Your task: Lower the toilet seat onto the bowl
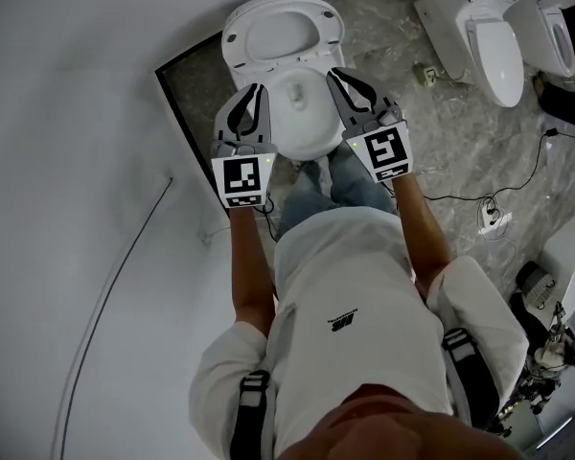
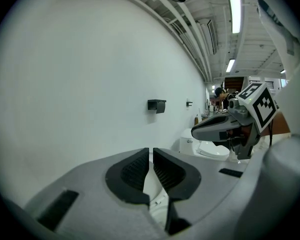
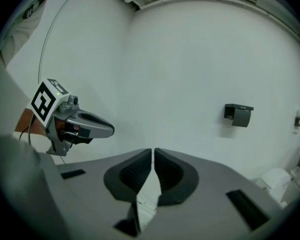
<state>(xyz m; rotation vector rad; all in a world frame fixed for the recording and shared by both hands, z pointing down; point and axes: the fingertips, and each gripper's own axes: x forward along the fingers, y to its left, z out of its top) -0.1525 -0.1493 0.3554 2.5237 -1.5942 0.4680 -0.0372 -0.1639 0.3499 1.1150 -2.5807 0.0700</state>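
A white toilet stands against the white wall in the head view. Its ring-shaped seat (image 1: 280, 33) is raised behind the open bowl (image 1: 302, 113). My left gripper (image 1: 253, 92) hangs by the bowl's left rim and my right gripper (image 1: 338, 75) by its right rim. Both point toward the raised seat, apart from it. In the left gripper view the left gripper (image 2: 151, 152) has its jaws together with nothing held. The right gripper (image 3: 153, 153) looks the same in its own view. White porcelain shows below each pair of jaws.
Two more toilets (image 1: 487, 36) stand at the top right on the marble floor (image 1: 460, 132). A cable and a power strip (image 1: 494, 217) lie on the floor to the right. A black paper holder (image 3: 238, 114) hangs on the wall. Equipment (image 1: 556, 343) sits at the lower right.
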